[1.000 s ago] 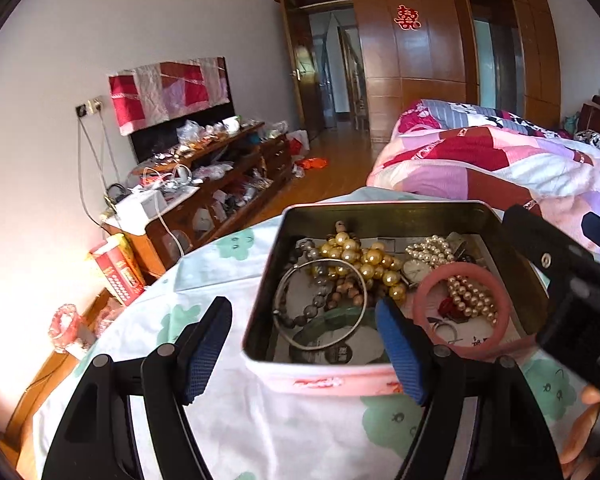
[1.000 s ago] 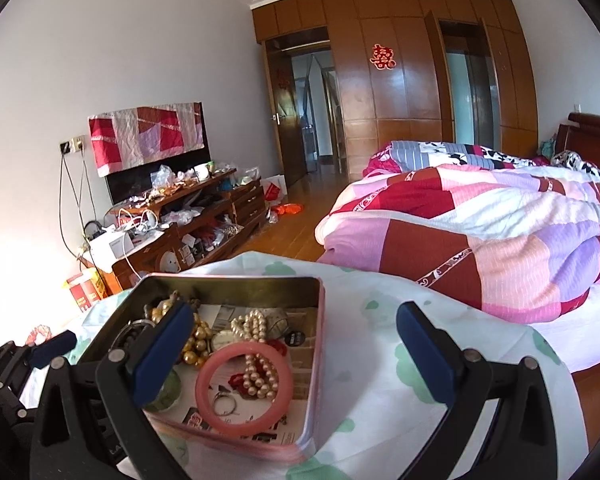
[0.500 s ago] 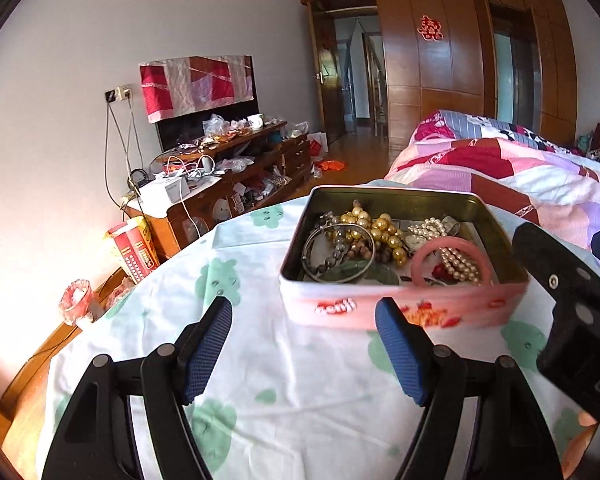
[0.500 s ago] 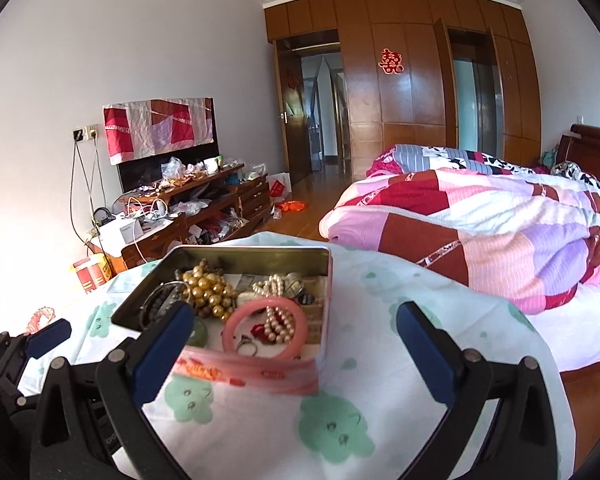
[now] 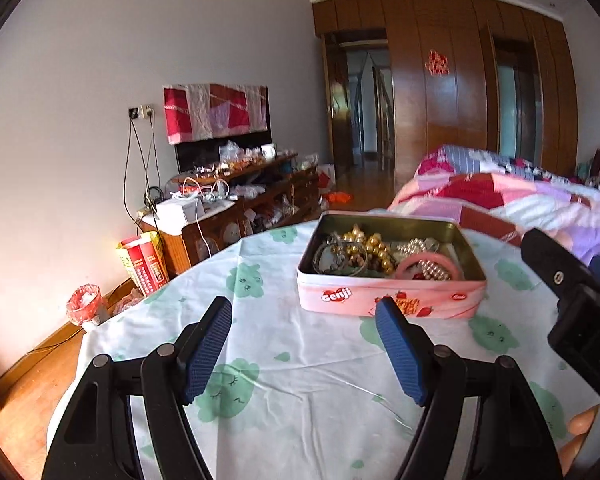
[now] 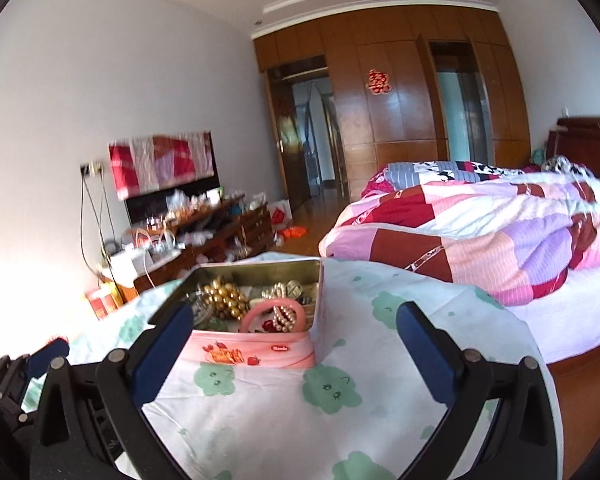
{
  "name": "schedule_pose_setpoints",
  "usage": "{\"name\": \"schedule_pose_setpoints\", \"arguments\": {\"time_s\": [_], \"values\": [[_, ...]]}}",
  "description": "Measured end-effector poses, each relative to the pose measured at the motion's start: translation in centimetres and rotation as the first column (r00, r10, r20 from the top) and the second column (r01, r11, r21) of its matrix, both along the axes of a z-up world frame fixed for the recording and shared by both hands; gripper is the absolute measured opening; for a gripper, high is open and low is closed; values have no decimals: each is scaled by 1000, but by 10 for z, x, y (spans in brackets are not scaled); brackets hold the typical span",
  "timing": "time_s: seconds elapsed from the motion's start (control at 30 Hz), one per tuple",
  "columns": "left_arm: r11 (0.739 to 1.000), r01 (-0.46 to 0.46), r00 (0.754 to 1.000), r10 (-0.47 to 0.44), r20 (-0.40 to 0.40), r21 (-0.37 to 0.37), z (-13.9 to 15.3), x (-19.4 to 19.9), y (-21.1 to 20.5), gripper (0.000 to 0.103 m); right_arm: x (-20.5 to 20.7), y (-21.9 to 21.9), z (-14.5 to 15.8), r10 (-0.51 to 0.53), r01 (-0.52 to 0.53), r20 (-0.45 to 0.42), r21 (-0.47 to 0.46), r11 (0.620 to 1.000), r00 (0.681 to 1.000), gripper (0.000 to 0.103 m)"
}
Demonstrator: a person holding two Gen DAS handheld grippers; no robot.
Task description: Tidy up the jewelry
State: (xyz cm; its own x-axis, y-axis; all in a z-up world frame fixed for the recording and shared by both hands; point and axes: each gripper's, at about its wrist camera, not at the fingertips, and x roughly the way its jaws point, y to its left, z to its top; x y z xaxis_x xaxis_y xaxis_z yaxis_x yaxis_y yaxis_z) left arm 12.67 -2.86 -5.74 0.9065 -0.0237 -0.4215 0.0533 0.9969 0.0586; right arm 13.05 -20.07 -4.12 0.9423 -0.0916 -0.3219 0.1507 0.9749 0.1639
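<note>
A pink open tin (image 5: 388, 298) stands on the table, holding gold beads (image 5: 374, 254), a pink bangle (image 5: 428, 270), pearls and a metal bangle. It also shows in the right wrist view (image 6: 256, 350), with its gold beads (image 6: 222, 300) and pink bangle (image 6: 270, 314). My left gripper (image 5: 304, 354) is open and empty, well short of the tin. My right gripper (image 6: 294, 358) is open and empty, close in front of the tin. The right gripper's body (image 5: 572, 312) shows at the right in the left wrist view.
The table wears a white cloth with green prints (image 5: 300, 368). A bed with a patchwork quilt (image 6: 480, 236) lies to the right. A cluttered wooden cabinet (image 5: 236, 208) stands along the left wall, with a red box (image 5: 144, 262) and a small bin (image 5: 85, 306) on the floor.
Both grippers have drawn back and away from the tin, which now looks smaller and farther off. Both stay open and empty. The tin has not moved.
</note>
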Motion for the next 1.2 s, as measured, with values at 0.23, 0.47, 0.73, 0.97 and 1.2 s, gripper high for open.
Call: {"name": "schedule_pose_setpoints", "arguments": {"time_s": [0.23,0.47,0.73,0.97,1.2], "values": [[1000,11,1000,-11,3,-19,5,-20,5,75,-21,-4,4,-13,11,30,54,998,999,103],[999,-1,1000,2,19,-41,22,-27,11,75,-38,0,28,-16,12,93,48,999,996,103],[999,-3,999,5,54,-37,35,-34,9,75,-47,9,48,-32,38,166,-31,999,986,103],[999,-4,999,6,54,-45,37,-37,11,75,-47,10,47,-20,24,162,-23,999,987,103],[999,1,999,1,50,-33,37,-37,8,75,-45,3,45,-30,31,147,0,1000,989,103]]}}
